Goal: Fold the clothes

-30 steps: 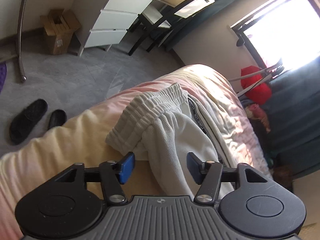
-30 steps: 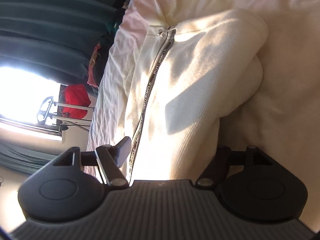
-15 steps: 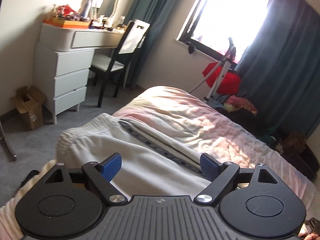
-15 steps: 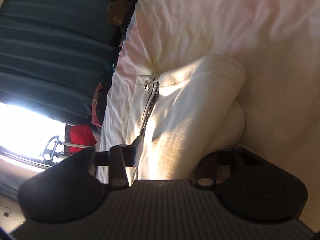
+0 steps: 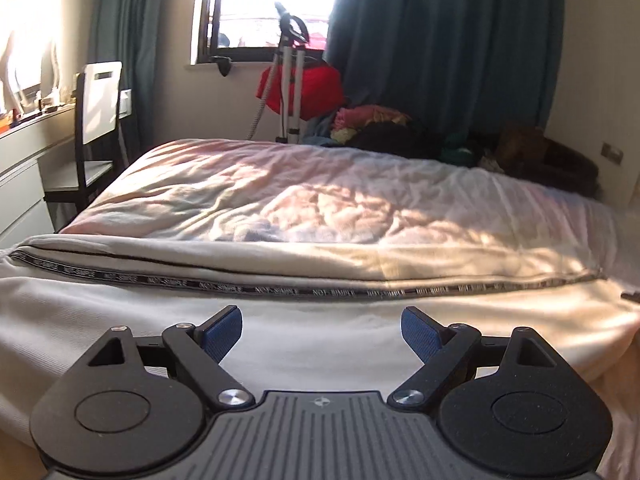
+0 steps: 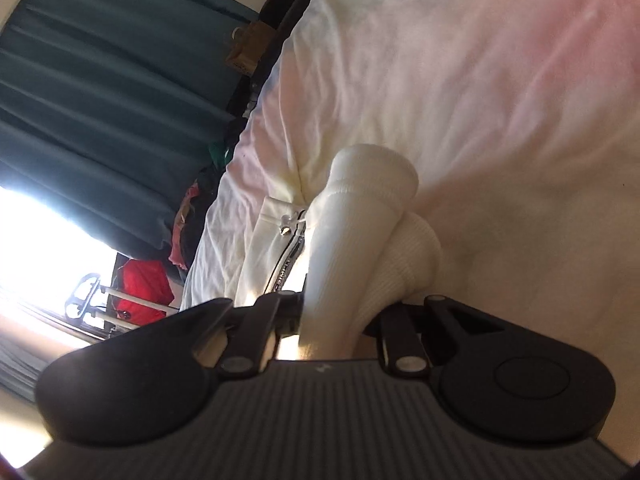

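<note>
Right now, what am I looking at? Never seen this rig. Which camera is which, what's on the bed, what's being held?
There is no robot: a person holds a two-finger gripper in each hand, each with a fisheye camera looking along its fingers. The left view shows the left gripper open over cream sweatpants laid across the bed; a black lettered stripe runs along them. The right view, tilted sideways, shows the right gripper closing on the pants' ribbed cuff, fabric between the jaws.

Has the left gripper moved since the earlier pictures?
Yes. The left gripper has swung right, away from the white drawers toward the window and curtain, and now hovers open over the white trousers.
</note>
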